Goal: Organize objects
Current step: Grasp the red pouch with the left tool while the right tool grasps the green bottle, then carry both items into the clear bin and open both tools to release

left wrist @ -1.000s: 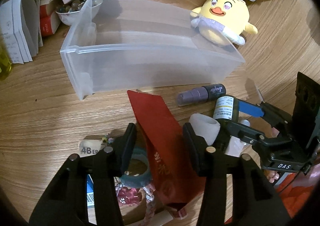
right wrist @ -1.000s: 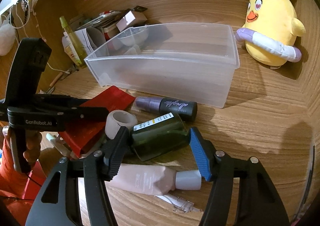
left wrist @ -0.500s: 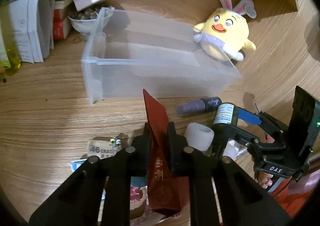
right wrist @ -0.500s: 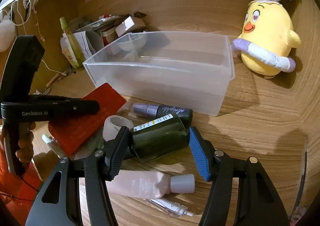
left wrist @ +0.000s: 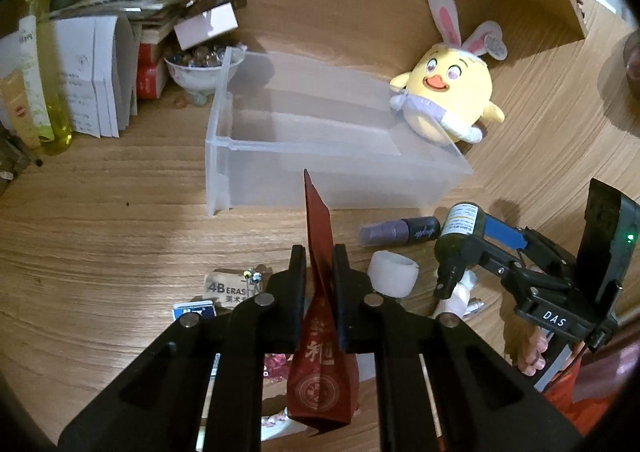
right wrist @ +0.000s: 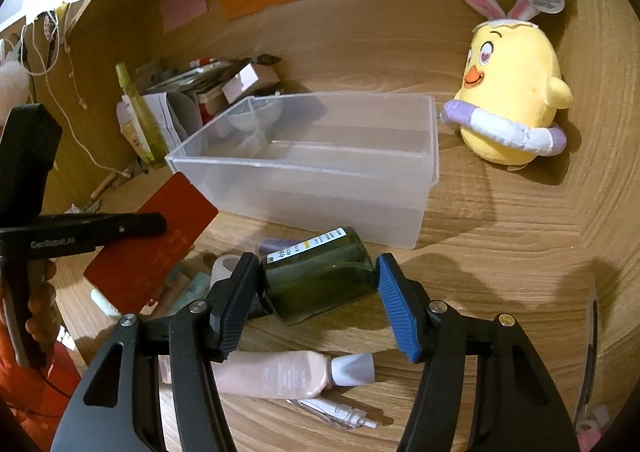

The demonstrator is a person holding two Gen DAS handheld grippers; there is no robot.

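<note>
My left gripper (left wrist: 319, 272) is shut on a red packet (left wrist: 320, 332) and holds it up on edge above the table; it also shows in the right wrist view (right wrist: 152, 240). My right gripper (right wrist: 318, 284) is shut on a dark green bottle (right wrist: 320, 276) with a white label, lifted off the table, also in the left wrist view (left wrist: 460, 236). An empty clear plastic bin (left wrist: 320, 147) (right wrist: 320, 167) stands just beyond both grippers.
A purple-and-black tube (left wrist: 400, 232), a white tape roll (left wrist: 392, 276), a pink tube (right wrist: 272, 372) and small items lie on the wooden table near the grippers. A yellow chick plush (right wrist: 512, 111) sits right of the bin. Papers, boxes and a bowl (left wrist: 200, 67) crowd the back left.
My left gripper closed on the red packet and raised it on edge. My right gripper closed on the green bottle and lifted it off the table.
</note>
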